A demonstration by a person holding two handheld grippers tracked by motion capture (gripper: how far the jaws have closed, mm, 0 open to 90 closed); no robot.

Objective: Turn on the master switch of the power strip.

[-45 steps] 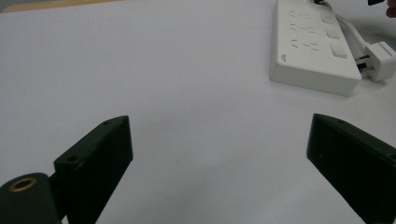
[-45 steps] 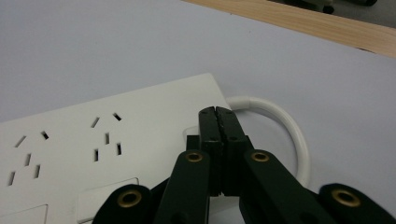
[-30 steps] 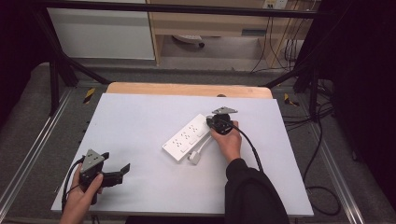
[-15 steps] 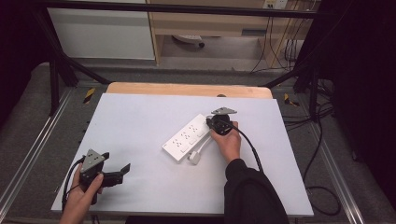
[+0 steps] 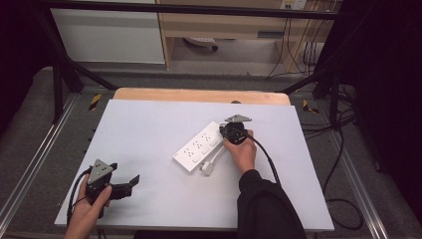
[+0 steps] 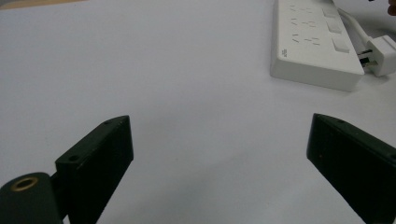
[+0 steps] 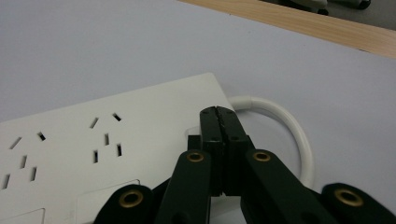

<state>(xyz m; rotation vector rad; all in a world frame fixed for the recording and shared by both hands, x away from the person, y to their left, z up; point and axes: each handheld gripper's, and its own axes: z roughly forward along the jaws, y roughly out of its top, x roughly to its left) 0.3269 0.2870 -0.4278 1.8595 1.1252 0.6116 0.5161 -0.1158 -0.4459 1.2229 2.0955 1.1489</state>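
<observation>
A white power strip [image 5: 198,148] lies slantwise in the middle of the white table [image 5: 149,124], its white plug [image 5: 207,168] resting beside its near edge. My right gripper [image 5: 225,134] sits at the strip's far right end. In the right gripper view its jaws are shut together with nothing between them, and the tips [image 7: 218,114] are over the end of the power strip [image 7: 93,140], where the white cable [image 7: 292,128] loops out. My left gripper [image 5: 128,185] rests near the front left of the table with its jaws wide open and empty [image 6: 219,123]; the power strip [image 6: 313,42] and plug [image 6: 380,53] lie well ahead of it.
A wooden strip [image 5: 199,94] edges the table's far side. Black frame bars [image 5: 64,74] and metal rails [image 5: 30,164] flank the table. Cables [image 5: 343,149] trail on the floor at the right. A cabinet [image 5: 109,35] stands behind.
</observation>
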